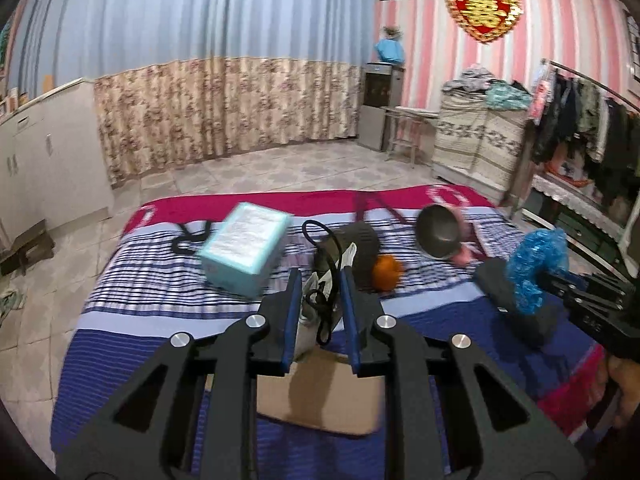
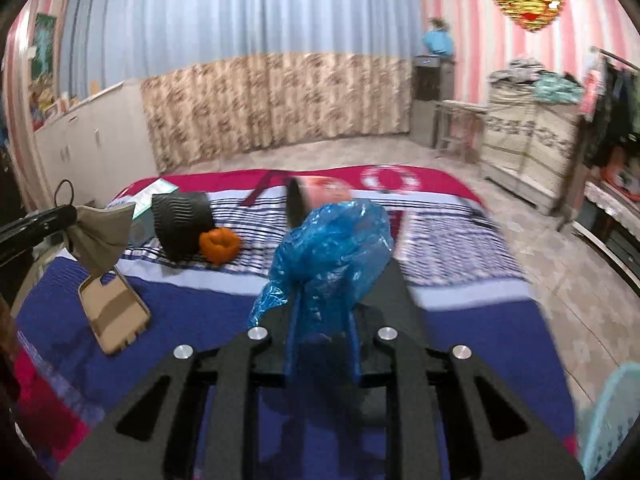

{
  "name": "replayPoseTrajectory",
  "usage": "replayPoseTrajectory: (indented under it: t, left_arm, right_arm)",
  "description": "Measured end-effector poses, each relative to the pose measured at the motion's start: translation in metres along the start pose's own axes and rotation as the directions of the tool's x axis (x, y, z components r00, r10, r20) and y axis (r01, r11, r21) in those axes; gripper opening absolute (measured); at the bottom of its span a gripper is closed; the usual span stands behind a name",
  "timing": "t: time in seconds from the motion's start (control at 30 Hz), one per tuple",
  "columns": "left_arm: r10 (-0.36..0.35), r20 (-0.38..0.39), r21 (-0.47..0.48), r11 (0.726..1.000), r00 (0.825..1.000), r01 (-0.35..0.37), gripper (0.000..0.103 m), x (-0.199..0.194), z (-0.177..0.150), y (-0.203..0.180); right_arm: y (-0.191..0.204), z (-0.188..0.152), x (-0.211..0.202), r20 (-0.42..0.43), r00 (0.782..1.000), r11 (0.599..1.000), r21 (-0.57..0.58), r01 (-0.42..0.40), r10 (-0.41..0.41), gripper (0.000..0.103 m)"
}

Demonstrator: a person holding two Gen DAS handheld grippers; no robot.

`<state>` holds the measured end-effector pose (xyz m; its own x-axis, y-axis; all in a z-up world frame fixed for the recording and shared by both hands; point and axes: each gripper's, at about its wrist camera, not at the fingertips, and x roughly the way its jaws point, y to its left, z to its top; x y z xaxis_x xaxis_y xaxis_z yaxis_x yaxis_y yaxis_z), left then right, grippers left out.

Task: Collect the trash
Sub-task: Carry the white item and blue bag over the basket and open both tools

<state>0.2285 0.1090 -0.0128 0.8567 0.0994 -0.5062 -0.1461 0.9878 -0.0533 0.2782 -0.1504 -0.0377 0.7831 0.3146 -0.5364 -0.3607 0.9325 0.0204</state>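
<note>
A: What do the left tongs (image 1: 318, 292) have hold of?
B: A pale, crumpled scrap (image 1: 310, 300) with a black cord (image 1: 326, 280) looping over it. The blue pads are drawn in close and pinch it, and the scrap hangs above the bed (image 1: 160, 320). From the right wrist view the same scrap shows as a beige twist (image 2: 102, 236) dangling at the left edge.

A: And the right tongs (image 2: 322, 320)?
B: Nearly closed on a crumpled blue plastic bag (image 2: 332, 252). The bag bulges out ahead of the fingers, off the bedspread. In the left wrist view it sits at the far right, bunched at the tips (image 1: 536, 272).

A: What lies on the bed itself?
B: A tan phone case (image 2: 114, 312) lies flat on the dark blue band, directly below the left tongs. Farther back, a teal box (image 1: 244, 248) tilts on the striped part. A dark ribbed pot (image 2: 182, 224) lies on its side with an orange peel (image 2: 219, 244) touching it. A pink cup (image 2: 316, 196) lies tipped over behind the blue bag, its dark mouth facing left.

A: Anything sharp enough to read?
B: No, both views are blurred; print on the box cannot be made out.
</note>
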Motion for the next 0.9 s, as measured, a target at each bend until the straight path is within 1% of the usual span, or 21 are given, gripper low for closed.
replayPoseTrajectory:
  t: [0.1,0.2,0.23,0.3,0.37,0.43,0.53,0.57,0.63,0.67,0.73,0.77,0.87,0.9]
  left_arm:
    - [-0.046,-0.003,0.047,0.998,0.999,0.046,0.018,-0.006,-0.002,-0.035]
    - [-0.116,-0.009,0.083,0.990,0.993,0.116,0.018,-0.012,-0.005,-0.073]
    - [-0.137,-0.015,0.095,0.986,0.990,0.138,0.018,-0.012,-0.007,-0.084]
    - [-0.184,-0.031,0.125,0.974,0.982,0.187,0.018,-0.013,-0.010,-0.111]
    - [-0.227,-0.046,0.153,0.961,0.973,0.231,0.018,-0.014,-0.013,-0.138]
    - [-0.281,-0.061,0.183,0.940,0.958,0.288,0.018,-0.016,-0.016,-0.169]
    - [-0.356,-0.087,0.221,0.904,0.930,0.367,0.018,-0.019,-0.020,-0.215]
    - [-0.388,-0.097,0.234,0.886,0.917,0.400,0.018,-0.021,-0.021,-0.233]
    - [-0.430,-0.109,0.249,0.861,0.896,0.443,0.018,-0.022,-0.022,-0.258]
    - [-0.459,-0.120,0.258,0.842,0.881,0.474,0.018,-0.024,-0.023,-0.277]
    - [-0.494,-0.131,0.270,0.816,0.859,0.510,0.018,-0.026,-0.025,-0.300]
    - [-0.510,-0.137,0.278,0.803,0.849,0.527,0.018,-0.026,-0.025,-0.312]
    - [-0.553,-0.163,0.308,0.758,0.817,0.574,0.018,-0.027,-0.031,-0.349]
    - [-0.570,-0.177,0.319,0.738,0.802,0.594,0.018,-0.028,-0.035,-0.364]
  right_arm:
    - [-0.029,-0.012,-0.036,0.021,0.998,0.997,0.031,0.064,-0.064,0.020]
    - [-0.065,-0.032,-0.070,0.029,0.991,0.989,0.069,0.130,-0.132,0.020]
    - [-0.078,-0.040,-0.084,0.030,0.985,0.983,0.079,0.168,-0.171,0.020]
    - [-0.095,-0.051,-0.101,0.026,0.976,0.972,0.103,0.214,-0.217,0.020]
    - [-0.119,-0.066,-0.122,0.020,0.962,0.953,0.144,0.267,-0.273,0.020]
    - [-0.136,-0.075,-0.134,0.009,0.952,0.937,0.179,0.299,-0.306,0.020]
    - [-0.166,-0.090,-0.158,0.001,0.928,0.900,0.245,0.360,-0.372,0.020]
    - [-0.179,-0.100,-0.169,-0.001,0.917,0.882,0.273,0.383,-0.398,0.020]
    - [-0.190,-0.110,-0.180,-0.007,0.903,0.861,0.296,0.413,-0.430,0.020]
    - [-0.198,-0.115,-0.186,-0.013,0.892,0.846,0.311,0.433,-0.451,0.020]
    - [-0.209,-0.123,-0.195,-0.022,0.877,0.825,0.331,0.459,-0.479,0.020]
    - [-0.217,-0.128,-0.201,-0.030,0.866,0.809,0.343,0.477,-0.498,0.020]
    - [-0.237,-0.140,-0.214,-0.055,0.842,0.770,0.375,0.516,-0.537,0.020]
    - [-0.245,-0.145,-0.218,-0.064,0.833,0.754,0.390,0.529,-0.550,0.020]
